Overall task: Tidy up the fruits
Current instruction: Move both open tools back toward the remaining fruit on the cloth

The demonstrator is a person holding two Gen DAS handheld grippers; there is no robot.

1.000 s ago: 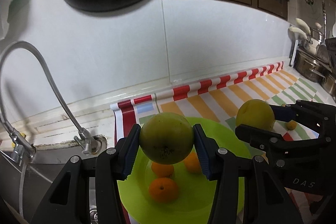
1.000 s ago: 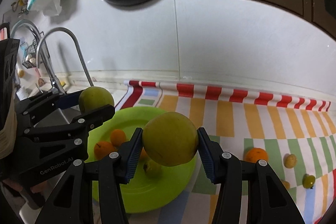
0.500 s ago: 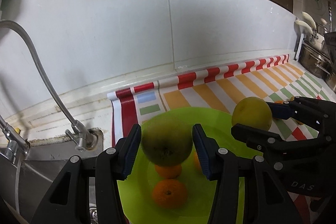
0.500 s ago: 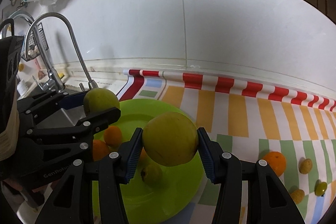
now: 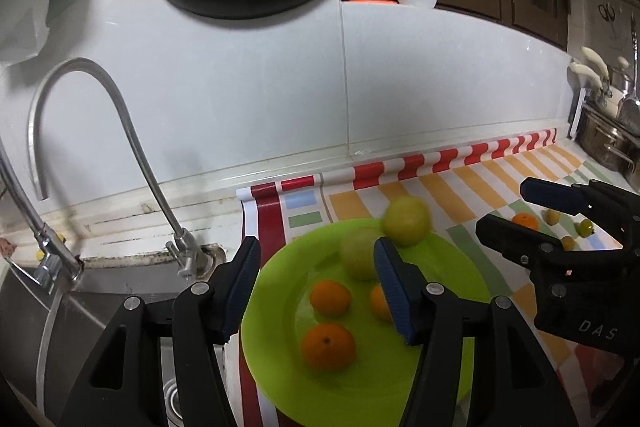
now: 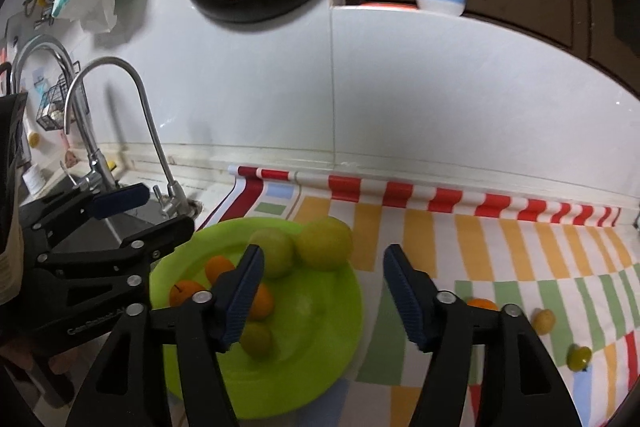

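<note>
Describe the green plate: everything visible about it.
The plate is round, shallow, bright lime green, smooth and glossy like plastic. It lies flat on the striped cloth beside the sink. On it are three oranges, one small green fruit and two large yellow-green fruits, blurred, at its far rim. Both grippers hang over it, jaws opening with nothing between them; neither touches it. Its near edge is hidden by the fingers.
</note>
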